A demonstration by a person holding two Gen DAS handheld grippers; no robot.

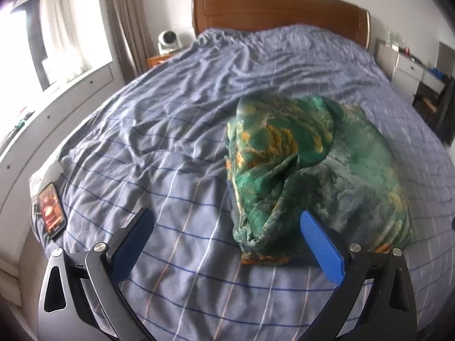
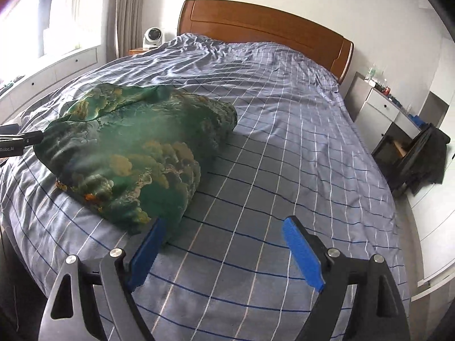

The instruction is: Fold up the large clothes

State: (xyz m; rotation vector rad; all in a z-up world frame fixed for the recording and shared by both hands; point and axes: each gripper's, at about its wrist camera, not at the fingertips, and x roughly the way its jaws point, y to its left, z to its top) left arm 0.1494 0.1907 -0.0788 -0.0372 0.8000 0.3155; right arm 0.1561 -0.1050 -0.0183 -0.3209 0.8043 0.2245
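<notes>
Green garment bundled on the bed, both my tools wide and empty.
The green patterned garment (image 1: 312, 170) lies crumpled on the checked bedspread (image 1: 170, 130) between my left tool (image 1: 227, 224) and right tool (image 2: 224, 227); a phone (image 1: 51, 211) rests at the bed's left edge.

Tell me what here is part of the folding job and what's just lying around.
Job: green garment, bed.
Lying about: phone, fan, white drawers.
</notes>
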